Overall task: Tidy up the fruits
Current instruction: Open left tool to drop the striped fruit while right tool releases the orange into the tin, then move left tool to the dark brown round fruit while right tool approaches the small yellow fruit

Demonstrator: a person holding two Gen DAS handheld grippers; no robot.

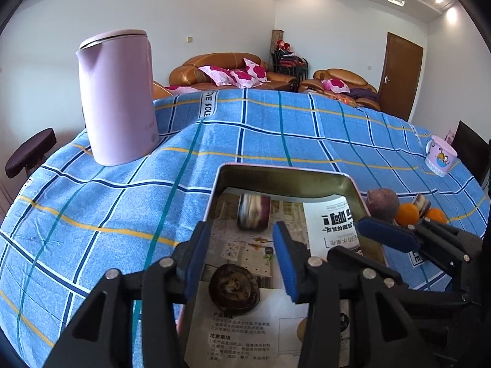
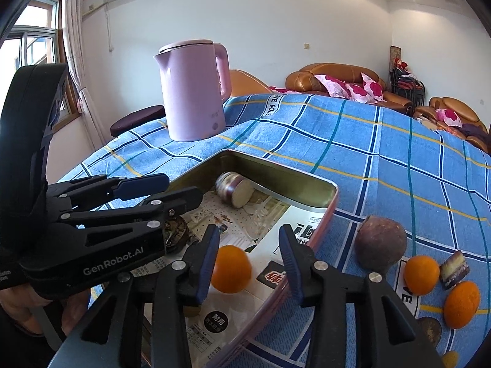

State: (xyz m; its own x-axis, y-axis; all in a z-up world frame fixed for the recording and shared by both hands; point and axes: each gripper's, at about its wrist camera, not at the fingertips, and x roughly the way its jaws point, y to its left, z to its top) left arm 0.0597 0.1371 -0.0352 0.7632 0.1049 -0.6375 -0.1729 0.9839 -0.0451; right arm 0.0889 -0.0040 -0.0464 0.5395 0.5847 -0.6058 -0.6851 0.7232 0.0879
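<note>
While left gripper (image 2: 172, 196) hides mangosteen (image 2: 175, 233), orange (image 2: 230, 273) half-covered.

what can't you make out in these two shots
- Dark fruit in the tray, right wrist view: mostly hidden behind the left hand-held gripper.
- Brown round item, right wrist view: partly covered by the right hand-held gripper.
- Orange in the tray: unseen in the left wrist view.
- Tray's near end: cut off by both bottom edges.

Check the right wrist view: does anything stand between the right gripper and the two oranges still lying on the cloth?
Nothing visible does. The right gripper hangs open over the tin tray; the oranges lie on the checked cloth to its right, outside the tray's rim. The brown round fruit sits beside them, not across the path.
</note>
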